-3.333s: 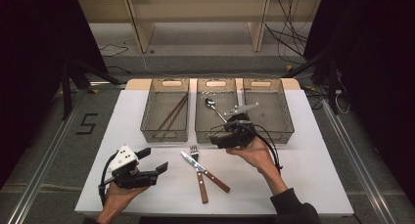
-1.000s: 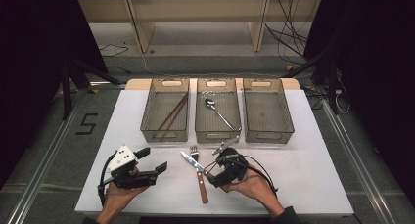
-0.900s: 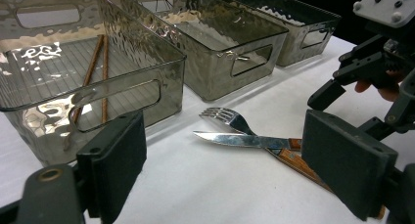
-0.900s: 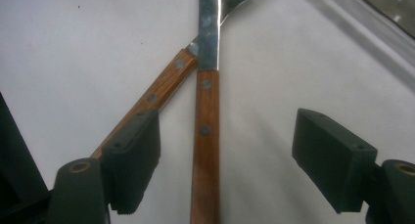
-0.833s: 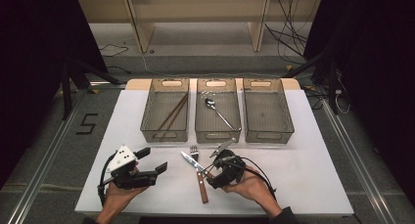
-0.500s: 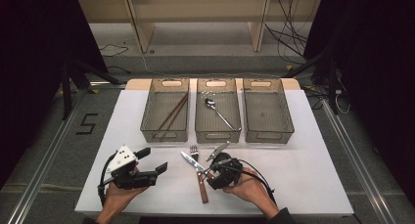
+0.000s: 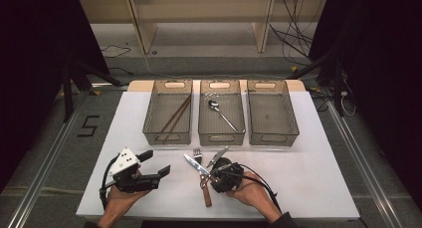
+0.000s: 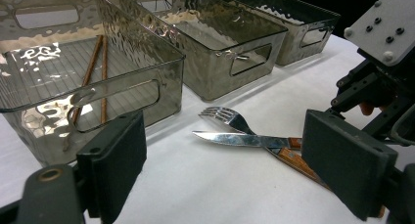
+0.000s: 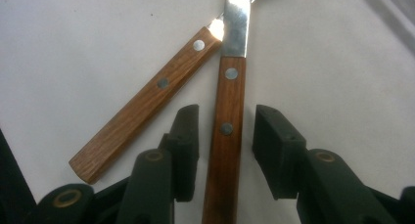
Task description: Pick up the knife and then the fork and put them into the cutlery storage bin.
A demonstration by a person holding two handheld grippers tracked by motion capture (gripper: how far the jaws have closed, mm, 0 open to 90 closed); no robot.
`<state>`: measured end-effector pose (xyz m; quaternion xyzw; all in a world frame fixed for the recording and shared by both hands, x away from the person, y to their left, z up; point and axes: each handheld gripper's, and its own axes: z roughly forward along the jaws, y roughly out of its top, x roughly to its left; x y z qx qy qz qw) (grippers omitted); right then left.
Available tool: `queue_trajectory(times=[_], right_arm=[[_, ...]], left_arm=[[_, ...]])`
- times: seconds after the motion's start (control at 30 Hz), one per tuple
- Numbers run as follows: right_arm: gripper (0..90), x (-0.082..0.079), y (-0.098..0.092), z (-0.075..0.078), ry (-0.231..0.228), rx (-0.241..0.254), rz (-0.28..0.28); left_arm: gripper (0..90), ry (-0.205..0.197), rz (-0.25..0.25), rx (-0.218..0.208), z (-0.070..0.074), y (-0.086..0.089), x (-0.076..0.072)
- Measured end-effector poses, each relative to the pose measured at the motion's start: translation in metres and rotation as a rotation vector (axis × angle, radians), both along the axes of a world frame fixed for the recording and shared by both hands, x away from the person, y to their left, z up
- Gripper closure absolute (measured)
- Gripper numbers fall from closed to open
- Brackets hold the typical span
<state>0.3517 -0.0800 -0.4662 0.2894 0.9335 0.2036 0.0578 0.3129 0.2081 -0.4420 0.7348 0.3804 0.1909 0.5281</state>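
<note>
Two tools are working over the white desk [image 7: 318, 188], one in each hand. The right tool [image 9: 222, 145] is reaching down over two wooden-handled pieces of cutlery lying crossed in front of the middle bin: one knife [image 9: 226, 136] and one fork [image 9: 142, 131]. Its jaws have just been closing and are now straddling the knife's handle, a narrow gap showing on either side, so the pads are not yet pressing on the wood. The fork's handle is lying just beside the left jaw, outside the gap. In the high view the right tool [image 7: 219, 175] is sitting over the crossing handles, with the knife [image 7: 191, 163] and the fork [image 7: 198, 153] pointing toward the bins.

The left tool [image 7: 154, 164] is resting in the left hand [image 7: 122, 200] near the desk's front edge, well apart from the cutlery, its jaws standing wide with nothing between them.

Three clear bins are standing in a row at the back. The left bin [image 7: 152, 131] is holding what look like two brown chopsticks [image 7: 175, 116], though they are thin and hard to count. The middle bin [image 7: 221, 137] is holding one spoon [image 7: 221, 113]. The right bin [image 7: 273, 136] is standing beside it.
</note>
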Motion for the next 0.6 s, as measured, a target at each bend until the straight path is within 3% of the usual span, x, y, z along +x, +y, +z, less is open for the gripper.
queue_trajectory(times=[0.6], right_arm=[[74.1,0.0053,0.0061,0.0014,0.027,-0.038,-0.006]], left_arm=[[16.6,-0.003,-0.006,0.006,-0.0004,-0.0013,-0.0002]])
